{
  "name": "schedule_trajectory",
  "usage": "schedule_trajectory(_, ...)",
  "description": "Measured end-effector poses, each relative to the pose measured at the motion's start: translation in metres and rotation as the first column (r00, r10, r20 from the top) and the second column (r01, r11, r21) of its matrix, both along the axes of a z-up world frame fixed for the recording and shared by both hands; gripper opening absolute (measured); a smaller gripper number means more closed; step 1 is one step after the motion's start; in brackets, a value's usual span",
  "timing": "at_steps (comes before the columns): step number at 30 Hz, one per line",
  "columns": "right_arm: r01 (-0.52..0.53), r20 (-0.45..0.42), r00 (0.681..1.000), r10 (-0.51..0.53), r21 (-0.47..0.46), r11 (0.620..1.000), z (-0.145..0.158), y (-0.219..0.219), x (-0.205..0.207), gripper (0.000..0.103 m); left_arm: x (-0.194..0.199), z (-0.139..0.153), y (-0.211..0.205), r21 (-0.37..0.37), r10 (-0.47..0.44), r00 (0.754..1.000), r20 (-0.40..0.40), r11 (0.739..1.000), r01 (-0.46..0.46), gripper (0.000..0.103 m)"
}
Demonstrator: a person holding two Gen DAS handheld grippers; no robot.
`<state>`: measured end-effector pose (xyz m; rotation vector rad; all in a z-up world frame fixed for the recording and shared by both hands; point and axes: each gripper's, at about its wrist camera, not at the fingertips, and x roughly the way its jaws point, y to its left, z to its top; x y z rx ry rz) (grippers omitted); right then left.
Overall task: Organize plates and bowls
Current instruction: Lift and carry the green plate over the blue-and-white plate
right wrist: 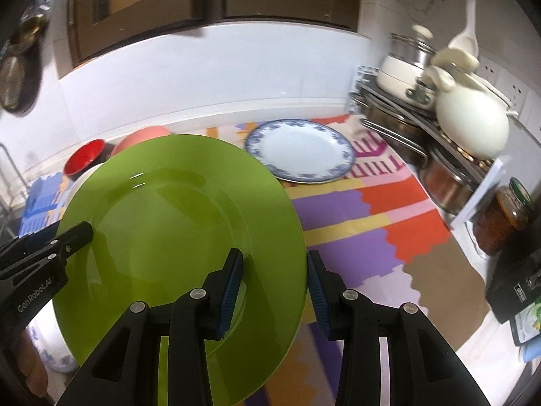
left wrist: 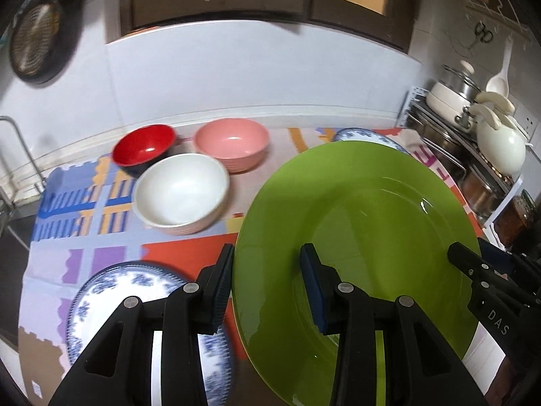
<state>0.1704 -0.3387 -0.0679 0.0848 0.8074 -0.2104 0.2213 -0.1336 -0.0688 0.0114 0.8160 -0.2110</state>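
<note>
Across the counter lay the patterned mat [right wrist: 399, 233], a patchwork of purple, orange and pink blocks, and above it I held the green plate [left wrist: 358, 223] clear of everything, tilted, one pair of tongs on each side; my left tongs [left wrist: 267, 291] gripped its left rim, one blue pad outside the edge and one on the glossy face, while my right tongs [right wrist: 275, 291] clamped the right rim the same way, both sets drawn in narrow on the plate; in the left wrist view the tip of the right tongs showed at the plate's far edge, and in the right wrist view the left tongs showed likewise. Beyond the green plate a blue-rimmed white plate [right wrist: 301, 150] sat flat on the mat near the pot rack [right wrist: 402, 125], which stood at the right end with a cream kettle [right wrist: 473, 125] on top; a second blue-patterned plate [left wrist: 111, 291] lay on the mat under my left tongs. Further left three bowls stood close together on the mat: a white bowl [left wrist: 181, 194] nearest, a pink bowl [left wrist: 233, 143] behind it, and a red bowl [left wrist: 143, 147], the smallest, beside the pink one.
</note>
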Motion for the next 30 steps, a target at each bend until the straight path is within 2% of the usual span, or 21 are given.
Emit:
schedule_trajectory(17,-0.121,0.029,0.992,0.121,-0.016,0.993,0.018,0.094,-0.002,0.039,-0.027,0.009,0.100,-0.004,0.111,0.994,0.013,0.994,-0.111,0.039)
schedule_trajectory(30,-0.232,-0.015,0.973,0.232,0.008,0.973,0.002,0.164,0.009,0.039,-0.039,-0.009,0.172,0.035,0.216,0.975,-0.047,0.976,-0.214,0.039)
